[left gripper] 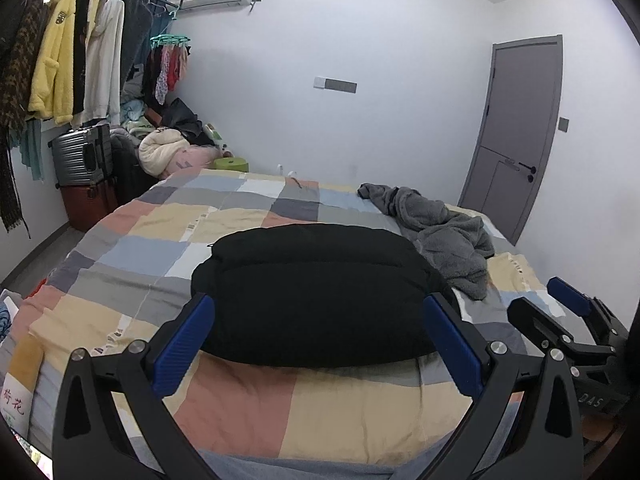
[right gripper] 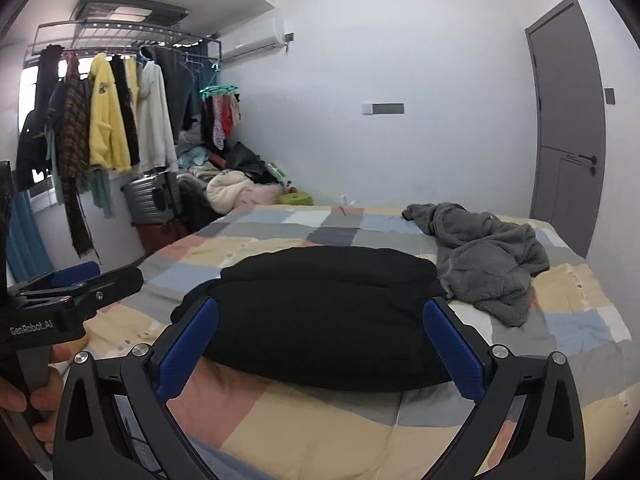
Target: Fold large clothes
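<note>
A black garment (left gripper: 316, 292) lies folded in a thick bundle on the patchwork bed; it also shows in the right wrist view (right gripper: 324, 312). A crumpled grey fleece garment (left gripper: 444, 232) lies behind it to the right, also seen in the right wrist view (right gripper: 488, 256). My left gripper (left gripper: 320, 344) is open and empty, held just in front of the black bundle. My right gripper (right gripper: 324, 348) is open and empty too, in front of the same bundle. The right gripper appears at the right edge of the left wrist view (left gripper: 560, 312), and the left gripper at the left edge of the right wrist view (right gripper: 76, 284).
The bed has a checked cover (left gripper: 248, 404) in beige, pink, grey and blue. A rack of hanging clothes (left gripper: 76, 52), suitcases (left gripper: 80, 160) and a clothes pile (left gripper: 168, 148) stand at the far left. A grey door (left gripper: 520, 132) is at the right.
</note>
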